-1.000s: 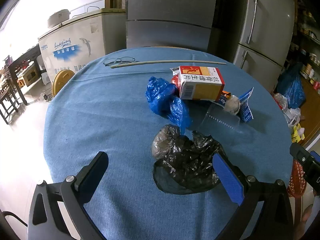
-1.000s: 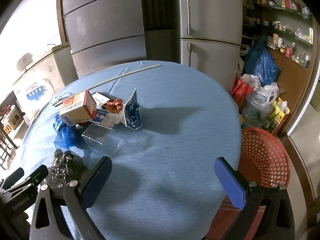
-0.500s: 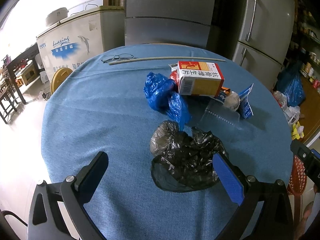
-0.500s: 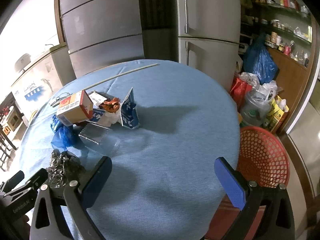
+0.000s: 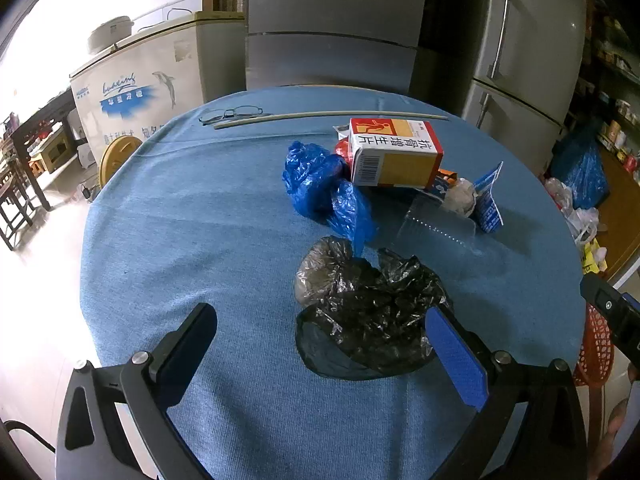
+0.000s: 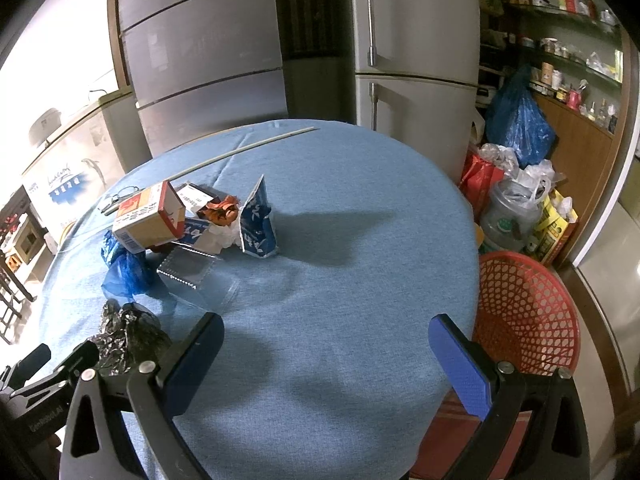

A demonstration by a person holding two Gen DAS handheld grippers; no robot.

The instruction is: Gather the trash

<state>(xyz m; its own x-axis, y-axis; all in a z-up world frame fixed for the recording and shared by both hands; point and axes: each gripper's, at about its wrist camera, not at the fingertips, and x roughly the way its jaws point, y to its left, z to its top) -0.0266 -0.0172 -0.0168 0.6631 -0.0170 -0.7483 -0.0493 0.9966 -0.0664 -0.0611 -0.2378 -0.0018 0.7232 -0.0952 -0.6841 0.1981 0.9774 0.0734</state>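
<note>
1. Left view: My left gripper (image 5: 320,344) was a bit nearer the trash than a second before, and the pile looked bigger. My fingers (image 5: 456,360) were spread wide and held nothing. The black bag (image 5: 368,320) lay crumpled on the blue worktop (image 5: 180,220), just in front of me, more by my right finger than in the middle. Behind it lay the blue bag (image 5: 324,188), then the box (image 5: 394,152), a clear plastic tray (image 5: 438,226) and a blue packet (image 5: 488,196). None of the trash had moved. Glasses (image 5: 232,114) and a long stick (image 5: 332,116) lay at the far edge.

2. Right view: My right gripper (image 6: 326,354) had hardly moved. It hung over a bare part of the worktop, its fingers (image 6: 460,364) wide apart with nothing in them. The black bag (image 6: 128,332) sat low on the left by my other gripper. The red basket (image 6: 524,312) stood on the floor just past the worktop edge on the right, and I saw no trash in it.

3. I think the job had only begun. The black bag was closest, so it looked like my first grab. I would need to slide left a little to get it between my fingers.
</note>
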